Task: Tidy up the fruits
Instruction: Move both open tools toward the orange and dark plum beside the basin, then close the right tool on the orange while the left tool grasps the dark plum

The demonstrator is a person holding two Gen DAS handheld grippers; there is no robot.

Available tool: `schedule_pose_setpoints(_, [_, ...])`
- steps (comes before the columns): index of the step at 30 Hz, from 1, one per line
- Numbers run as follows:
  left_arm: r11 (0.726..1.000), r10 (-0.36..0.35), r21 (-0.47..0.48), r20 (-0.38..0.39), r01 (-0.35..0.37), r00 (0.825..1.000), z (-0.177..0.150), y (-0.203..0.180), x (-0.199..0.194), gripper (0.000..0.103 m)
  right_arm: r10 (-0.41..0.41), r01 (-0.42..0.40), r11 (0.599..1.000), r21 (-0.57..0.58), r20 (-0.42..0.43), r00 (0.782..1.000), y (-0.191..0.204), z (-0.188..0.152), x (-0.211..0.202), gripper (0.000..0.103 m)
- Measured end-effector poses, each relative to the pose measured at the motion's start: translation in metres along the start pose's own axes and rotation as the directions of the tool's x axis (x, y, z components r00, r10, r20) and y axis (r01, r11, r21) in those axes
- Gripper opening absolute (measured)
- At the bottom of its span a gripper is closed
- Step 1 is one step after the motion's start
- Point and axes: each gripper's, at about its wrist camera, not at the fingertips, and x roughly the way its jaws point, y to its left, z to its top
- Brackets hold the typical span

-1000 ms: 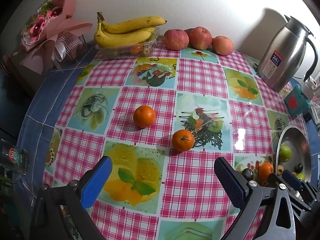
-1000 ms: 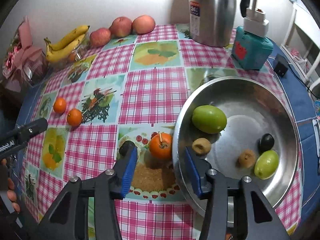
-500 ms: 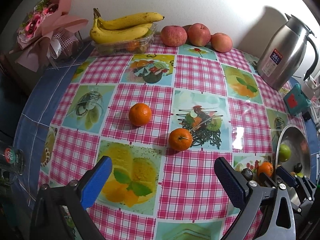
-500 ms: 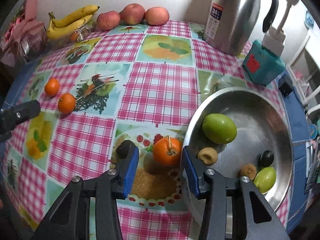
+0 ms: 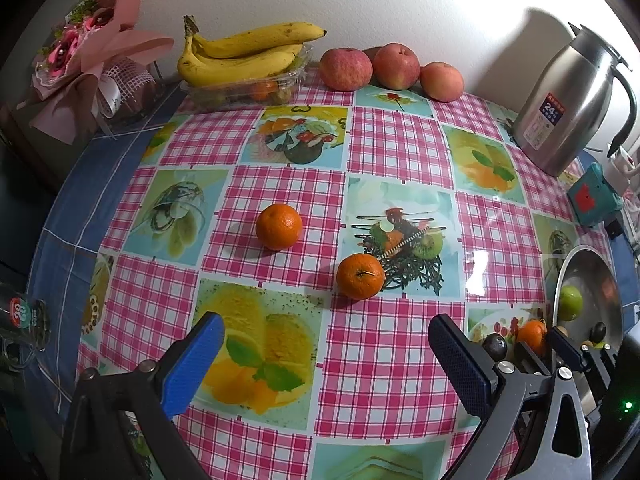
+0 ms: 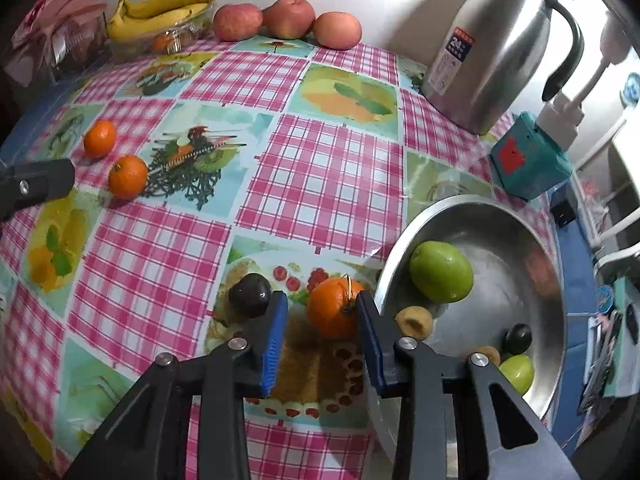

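My right gripper point(image 6: 320, 320) is open, its blue pads on either side of an orange tangerine point(image 6: 334, 306) that lies on the tablecloth just left of the steel bowl point(image 6: 532, 240). The right pad touches or nearly touches the fruit; the left pad stands apart. A dark plum point(image 6: 250, 294) lies just left of the left finger. The bowl holds two green fruits point(image 6: 440, 270), small brown fruits and a dark one. My left gripper point(image 5: 326, 348) is open and empty above the cloth, short of two tangerines point(image 5: 360, 276) point(image 5: 279, 226).
Bananas point(image 5: 244, 54) on a clear tray and three apples point(image 5: 390, 66) line the back wall. A steel jug point(image 6: 492, 44) and a teal box point(image 6: 530, 158) stand behind the bowl. A flower bouquet point(image 5: 88, 60) sits at the far left.
My right gripper has moved forward so the tangerine now sits between its pads, and the jaws have narrowed. A dark plum has come into view beside it. My left gripper drifted slightly.
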Motion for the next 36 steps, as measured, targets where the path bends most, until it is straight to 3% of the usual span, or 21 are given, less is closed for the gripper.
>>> schedule_pose_setpoints(4, [1.0, -0.001, -0.001, -0.003, 0.0, 1.0, 0.0, 0.0, 0.001, 0.103, -0.027, 0.027, 0.999, -0.027, 0.0, 1.0, 0.005, 0.0, 0.001, 0.035])
schedule_pose_setpoints(7, [1.0, 0.001, 0.001, -0.002, -0.001, 1.0, 0.0, 0.0, 0.001, 0.103, -0.056, 0.056, 0.998, -0.023, 0.006, 0.998, 0.002, 0.0, 0.001, 0.021])
schedule_pose_setpoints(16, [1.0, 0.009, 0.011, -0.007, -0.009, 1.0, -0.001, -0.001, 0.003, 0.103, -0.01, 0.01, 0.999, 0.031, 0.015, 1.0, -0.007, 0.0, -0.001, 0.016])
schedule_pose_setpoints(23, [1.0, -0.002, 0.012, -0.016, 0.003, 1.0, -0.001, -0.003, 0.006, 0.103, 0.082, -0.083, 0.995, 0.059, 0.014, 0.996, -0.01, 0.0, -0.005, 0.012])
schedule_pose_setpoints(28, [0.998, -0.055, -0.008, -0.055, 0.054, 0.997, -0.004, -0.008, 0.017, 0.103, 0.146, -0.145, 0.986, 0.081, -0.001, 0.989, -0.011, -0.002, -0.007, 0.012])
schedule_pose_setpoints(36, [0.996, -0.092, 0.004, -0.085, 0.093, 0.992, -0.009, -0.027, 0.03, 0.103, 0.29, -0.279, 0.945, 0.172, -0.044, 0.956, -0.024, -0.012, -0.011, 0.012])
